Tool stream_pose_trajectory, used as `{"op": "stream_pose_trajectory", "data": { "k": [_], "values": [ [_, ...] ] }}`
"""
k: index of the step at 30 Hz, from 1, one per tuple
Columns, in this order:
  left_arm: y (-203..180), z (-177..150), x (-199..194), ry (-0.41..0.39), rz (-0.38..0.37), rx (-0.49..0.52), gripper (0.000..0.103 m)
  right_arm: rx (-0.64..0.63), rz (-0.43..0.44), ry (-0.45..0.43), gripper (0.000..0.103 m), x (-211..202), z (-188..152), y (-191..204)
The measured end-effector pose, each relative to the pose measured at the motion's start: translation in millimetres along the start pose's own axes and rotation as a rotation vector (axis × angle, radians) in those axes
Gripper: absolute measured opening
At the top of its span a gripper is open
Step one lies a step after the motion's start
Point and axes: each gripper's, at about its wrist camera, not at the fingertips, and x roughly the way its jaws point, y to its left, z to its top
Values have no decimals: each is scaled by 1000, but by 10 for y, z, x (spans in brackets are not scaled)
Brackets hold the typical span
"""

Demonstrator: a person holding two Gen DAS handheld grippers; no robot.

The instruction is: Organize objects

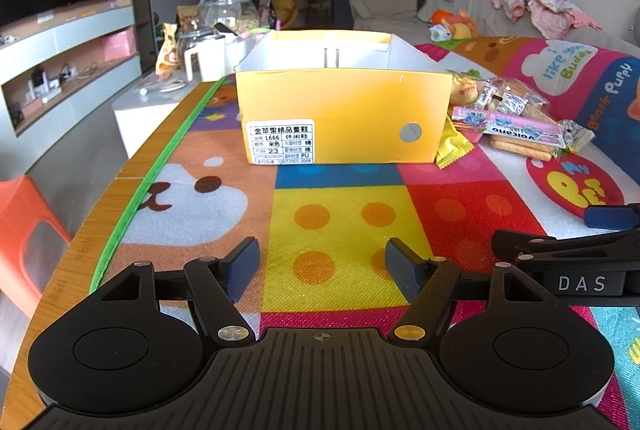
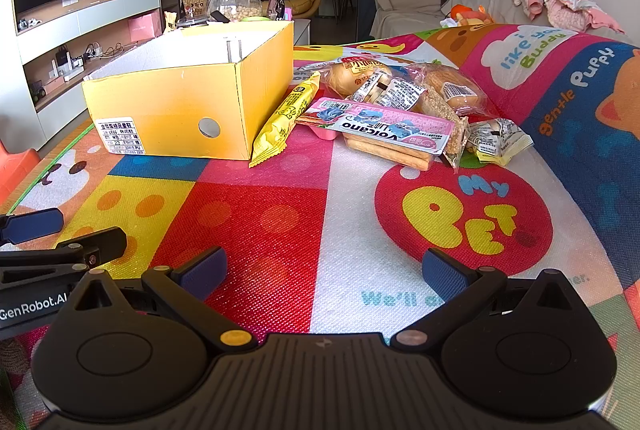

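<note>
An open yellow shoebox stands on the colourful mat, straight ahead of my left gripper, which is open and empty. The box also shows in the right wrist view at the left. To the box's right lies a pile of snack packets: a yellow bar, a pink Volcano cracker pack, wrapped buns and a small yellow packet. The pile shows in the left wrist view. My right gripper is open and empty, near the mat's front, short of the pile.
The mat covers a table with a green-trimmed left edge. Behind the box stand a glass jar, a white mug and snack bags. An orange stool is at the left. A sofa with clothes is beyond.
</note>
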Motion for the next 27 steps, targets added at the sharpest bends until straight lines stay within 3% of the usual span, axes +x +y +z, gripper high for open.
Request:
{"op": "stream_pose_trajectory", "data": {
  "k": [27],
  "values": [
    [6, 0, -2, -2, -4, -7, 75, 0, 0, 0, 103, 3, 0, -4]
  ]
}}
